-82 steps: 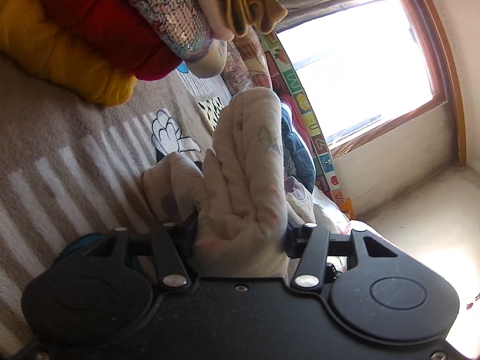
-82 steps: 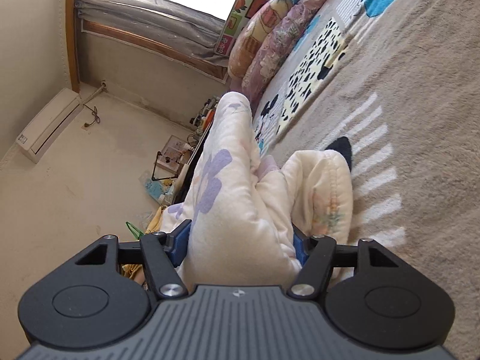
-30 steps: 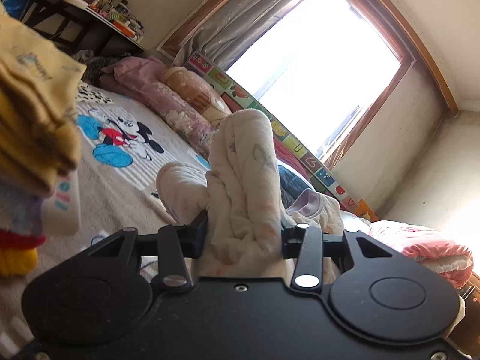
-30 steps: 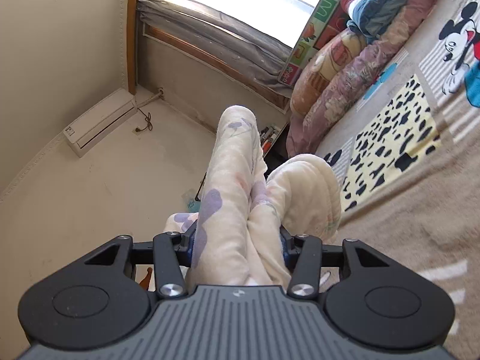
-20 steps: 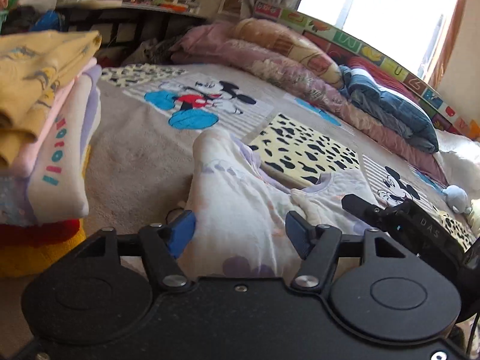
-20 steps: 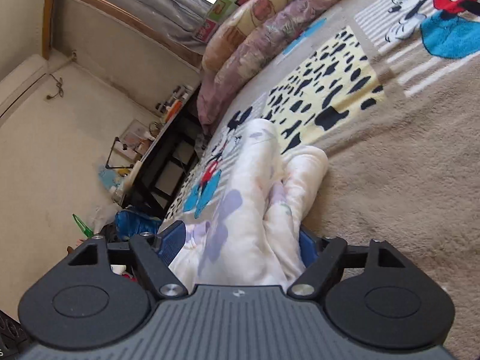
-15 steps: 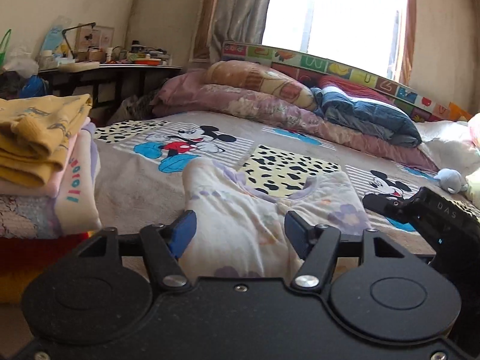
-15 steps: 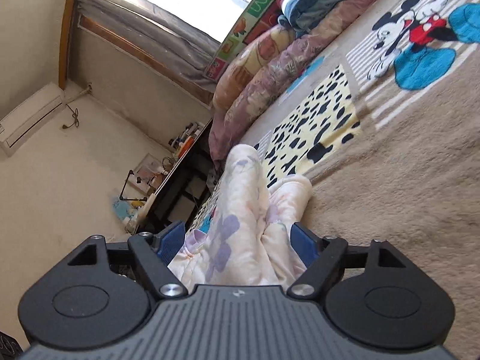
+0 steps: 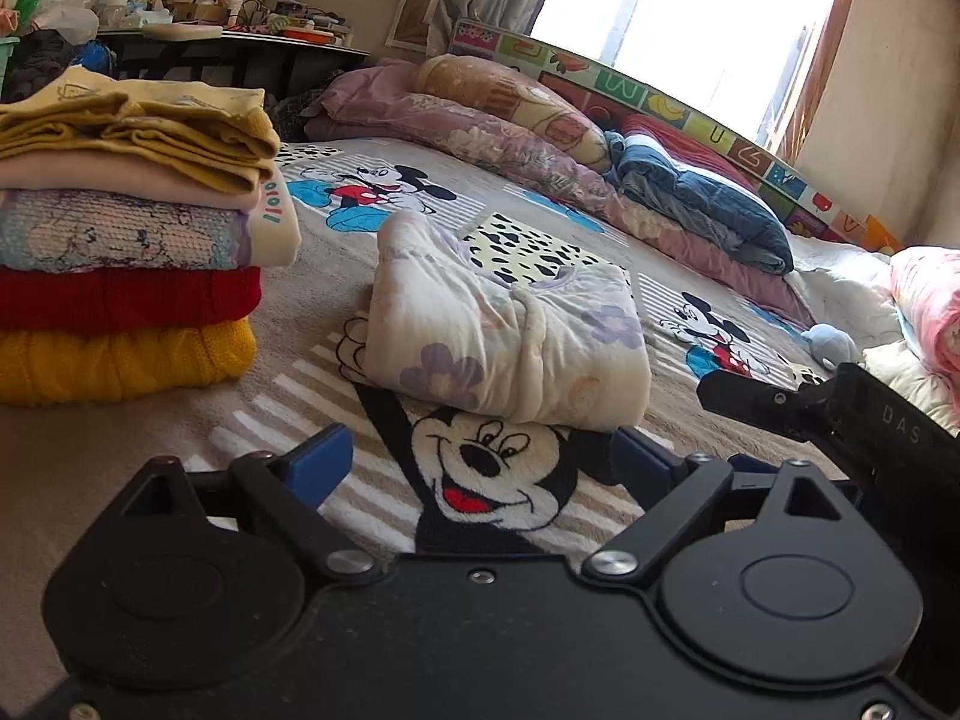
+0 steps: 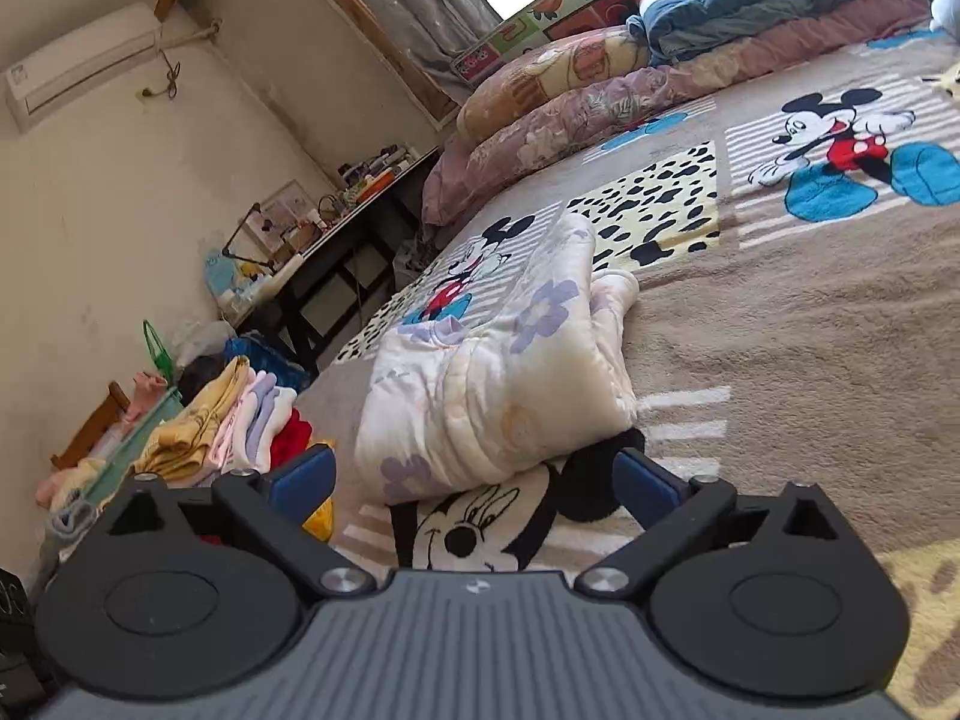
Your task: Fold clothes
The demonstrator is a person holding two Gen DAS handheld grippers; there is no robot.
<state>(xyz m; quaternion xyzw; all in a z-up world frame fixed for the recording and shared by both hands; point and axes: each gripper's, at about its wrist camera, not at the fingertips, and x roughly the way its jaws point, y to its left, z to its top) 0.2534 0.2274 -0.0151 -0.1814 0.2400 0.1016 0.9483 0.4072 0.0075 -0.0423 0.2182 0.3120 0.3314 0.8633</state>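
While both tools hang low over the bed, the left hand-held gripper has its jaws spread wide with nothing between them, its blue pads apart over a cartoon mouse face woven into the blanket; just ahead of it, clear of the pads, lies the folded garment, a cream quilted piece with pale purple flowers, resting flat on the blanket in a thick bundle with its folded edge toward the tool; ahead and to the left of this hand-held gripper stands a stack of folded clothes, yellow knit at the bottom, red above it, then a pale printed layer, pink, and mustard yellow on top, set apart from the garment; to its right the black body of the other tool juts into view. The right hand-held gripper is likewise parted and empty, its blue pads flanking the near end of the same garment without touching it; the bundle lies straight ahead of it and runs away from the camera; the stack of clothes sits off to its left, partly behind the left finger; farther ahead, rolled quilts and pillows line the far edge of the bed under a window.
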